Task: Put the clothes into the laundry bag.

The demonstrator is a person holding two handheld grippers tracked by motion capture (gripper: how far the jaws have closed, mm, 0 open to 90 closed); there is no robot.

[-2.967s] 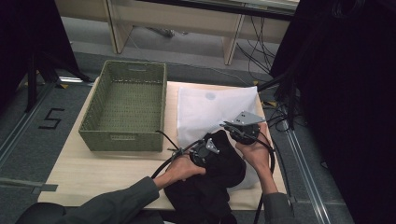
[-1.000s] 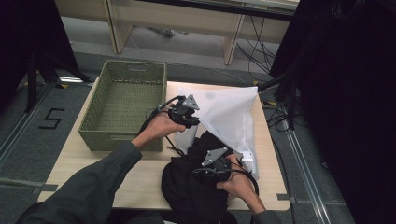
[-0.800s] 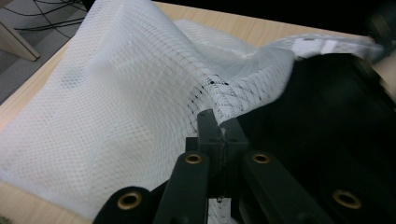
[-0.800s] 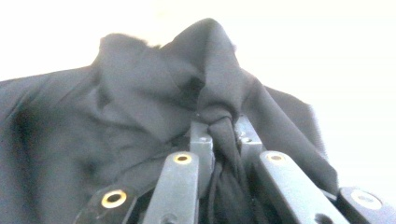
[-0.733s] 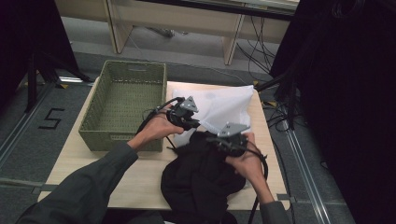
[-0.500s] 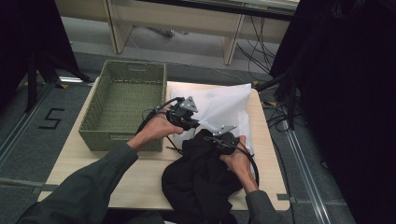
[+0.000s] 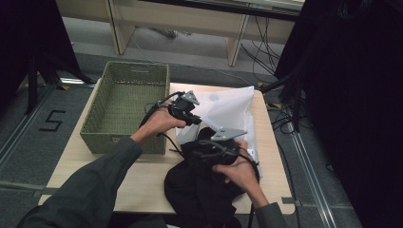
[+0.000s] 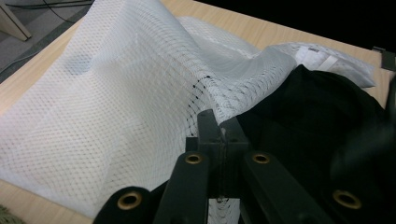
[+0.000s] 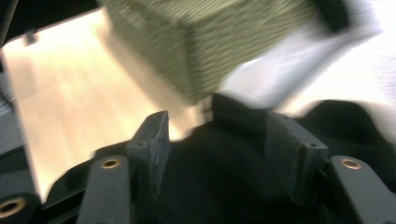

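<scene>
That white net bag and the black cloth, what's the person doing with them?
A person is stuffing a black garment into a white mesh bag on the table. The left gripper is shut on the bag's edge, holding its mouth up. The right gripper has just been opening; its jaws now stand apart over the garment without pinching it. Part of the garment sits at the bag's mouth, and much still lies outside. A green woven basket stands beside the bag.

Right gripper point(image 7: 216, 151): jaws just opened, now standing apart over the black garment point(image 7: 204, 190), pads not pressing it; moved from lower centre-right of the high view up toward frame centre. Black garment: its upper edge now reaches further into the mouth of the white mesh bag point(image 7: 228, 107).
</scene>
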